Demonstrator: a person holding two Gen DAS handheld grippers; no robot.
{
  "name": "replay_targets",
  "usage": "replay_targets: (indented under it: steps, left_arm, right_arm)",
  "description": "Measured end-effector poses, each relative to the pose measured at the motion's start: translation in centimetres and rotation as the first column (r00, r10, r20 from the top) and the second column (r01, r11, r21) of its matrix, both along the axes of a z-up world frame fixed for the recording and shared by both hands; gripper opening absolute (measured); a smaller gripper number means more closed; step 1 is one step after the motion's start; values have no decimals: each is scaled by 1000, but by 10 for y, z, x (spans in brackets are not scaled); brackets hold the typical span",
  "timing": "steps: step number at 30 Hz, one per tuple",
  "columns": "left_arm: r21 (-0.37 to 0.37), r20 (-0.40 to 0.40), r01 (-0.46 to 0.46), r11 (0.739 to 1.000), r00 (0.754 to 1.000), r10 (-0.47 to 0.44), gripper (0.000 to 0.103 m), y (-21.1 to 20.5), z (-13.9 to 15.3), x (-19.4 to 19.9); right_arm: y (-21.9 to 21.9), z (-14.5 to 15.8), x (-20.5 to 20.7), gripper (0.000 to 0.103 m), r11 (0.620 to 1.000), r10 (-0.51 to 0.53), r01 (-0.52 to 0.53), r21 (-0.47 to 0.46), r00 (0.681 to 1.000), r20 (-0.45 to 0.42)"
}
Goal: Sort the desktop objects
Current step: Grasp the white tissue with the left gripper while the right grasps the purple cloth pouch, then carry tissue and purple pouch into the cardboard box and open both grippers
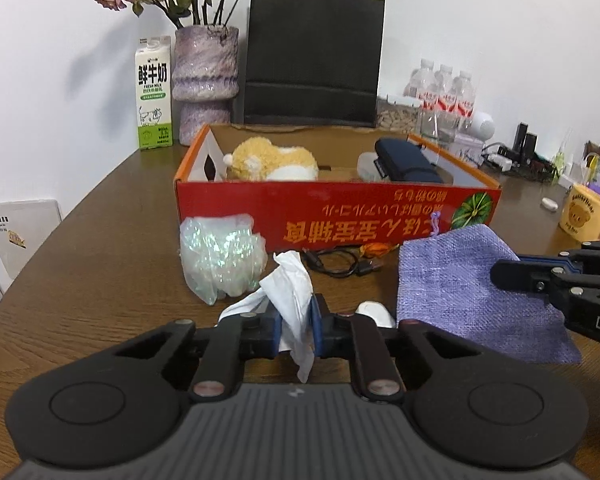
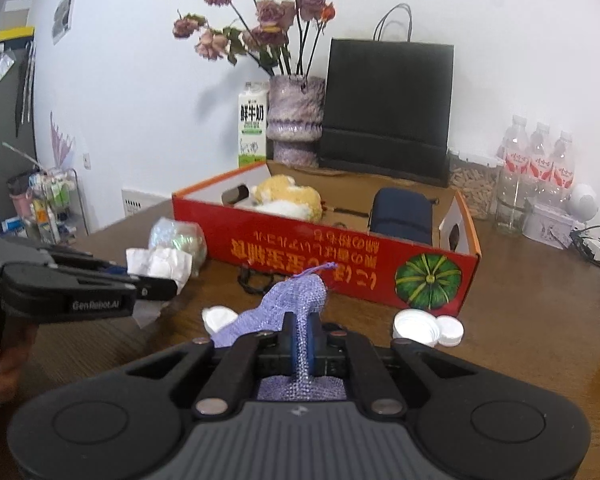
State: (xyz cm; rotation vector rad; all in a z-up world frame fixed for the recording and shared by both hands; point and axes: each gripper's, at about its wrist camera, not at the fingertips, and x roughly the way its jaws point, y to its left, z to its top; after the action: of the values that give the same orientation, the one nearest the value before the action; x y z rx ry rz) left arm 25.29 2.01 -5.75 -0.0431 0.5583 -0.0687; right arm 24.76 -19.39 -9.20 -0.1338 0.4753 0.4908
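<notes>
Left wrist: left tool (image 1: 296, 322) pinches one tissue (image 1: 290, 288) — right tool (image 2: 302, 340) pinches one purple pouch (image 2: 292, 300).

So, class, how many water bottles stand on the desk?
3: water bottles stand in a row at the back right, beside the black paper bag. More may be hidden behind them.
</notes>
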Motion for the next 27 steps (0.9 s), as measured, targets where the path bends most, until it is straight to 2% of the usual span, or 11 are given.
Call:
replay_targets:
  steps: [6,13,21,27]
  left_arm:
    - [-46,46,-7,999,999,9,15,4,20,-1]
    - [-34,130,-8,999,991,12,15,-1,52,8]
    - [-34,216,-30,999,976,37,15,-2,83,42]
    - [-57,220,-61,996,973,72,15,7,86,77]
  right_arm:
    - [2,20,1,4,1000,0,-1,25,999,45]
    - [8,50,16,4,998,-6,-1,63,994,113]
    - [22,83,54,4,994,-37,18,112,984,174]
    - [32,91,84,4,991,-52,29,134,983,176]
